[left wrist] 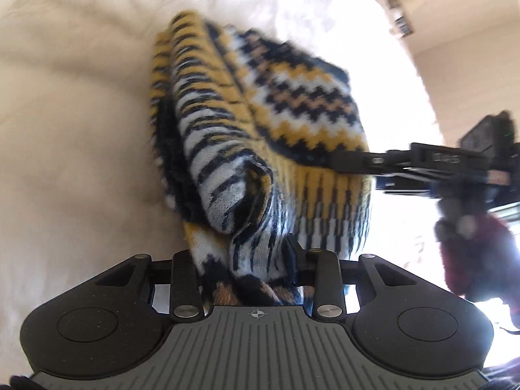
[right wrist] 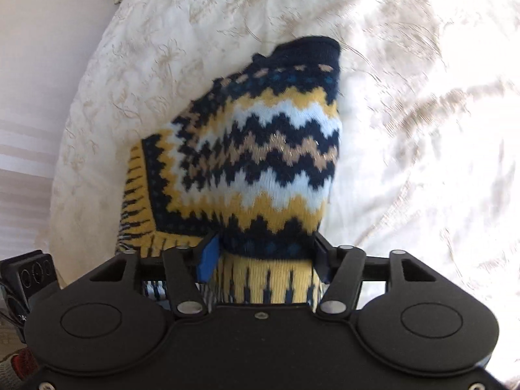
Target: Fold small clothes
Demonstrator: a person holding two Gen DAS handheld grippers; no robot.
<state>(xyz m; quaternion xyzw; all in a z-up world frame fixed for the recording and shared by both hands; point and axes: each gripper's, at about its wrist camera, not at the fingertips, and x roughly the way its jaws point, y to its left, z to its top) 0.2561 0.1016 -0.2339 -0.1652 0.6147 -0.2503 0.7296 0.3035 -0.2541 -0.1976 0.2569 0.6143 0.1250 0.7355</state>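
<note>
White bedspread, both jaws clamping knit sweater hem

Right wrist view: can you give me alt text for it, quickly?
The right gripper has its jaws shut on the hem of a small zigzag-patterned knit sweater in navy, yellow and pale blue. The sweater hangs bunched above a white embroidered bedspread.

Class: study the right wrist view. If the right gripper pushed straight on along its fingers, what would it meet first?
The right gripper is already shut on the sweater, so it would only press further into that knit. Beyond it lies the bedspread; how far off is unclear.
</note>
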